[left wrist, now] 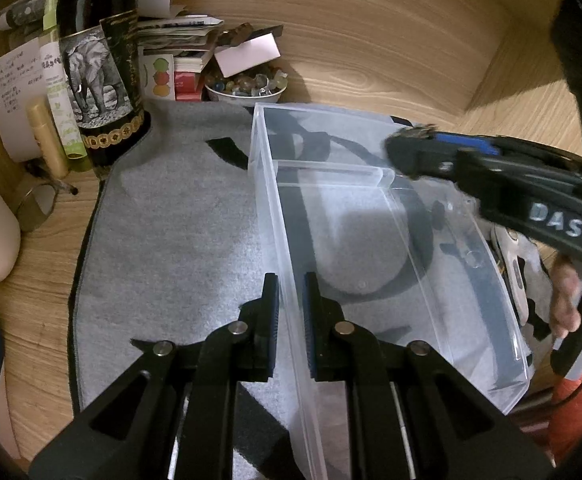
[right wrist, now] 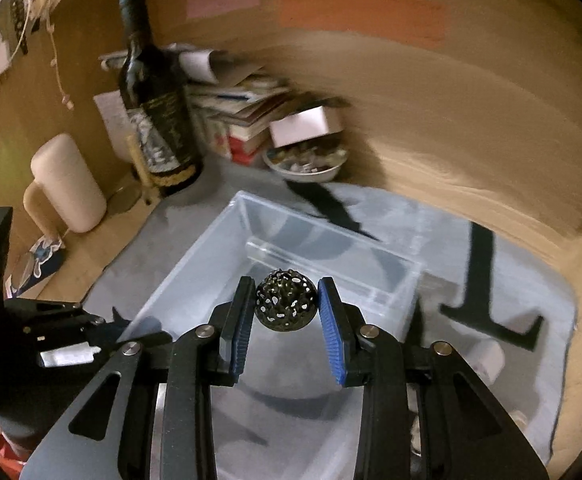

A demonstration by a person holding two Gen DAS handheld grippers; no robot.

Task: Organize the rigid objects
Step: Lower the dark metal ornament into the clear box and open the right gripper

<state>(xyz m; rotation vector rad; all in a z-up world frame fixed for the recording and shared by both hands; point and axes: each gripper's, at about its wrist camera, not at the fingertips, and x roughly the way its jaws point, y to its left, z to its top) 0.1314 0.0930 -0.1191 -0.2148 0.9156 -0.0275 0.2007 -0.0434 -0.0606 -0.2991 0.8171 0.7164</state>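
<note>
A clear plastic box [left wrist: 471, 320] lies on a grey mat [left wrist: 171, 240], with a smaller clear insert [left wrist: 331, 172] inside it near its far end. My left gripper [left wrist: 291, 280] is shut on the box's left wall, one finger inside and one outside. In the right wrist view my right gripper [right wrist: 287, 284] is shut on a dark perforated metal ball [right wrist: 286, 301], held in the air above the box [right wrist: 195, 264]. From the left wrist view the right gripper [left wrist: 409, 148] comes in from the right over the box's far right corner, and the ball is mostly hidden there.
A dark wine bottle [left wrist: 99, 60] with an elephant label stands at the mat's back left, beside slim tubes [left wrist: 57, 92] and a paper stack [left wrist: 179, 32]. A white bowl of small trinkets [left wrist: 247, 86] sits behind the box. Wooden walls close in the back and right. A cream cylinder [right wrist: 67, 184] stands left.
</note>
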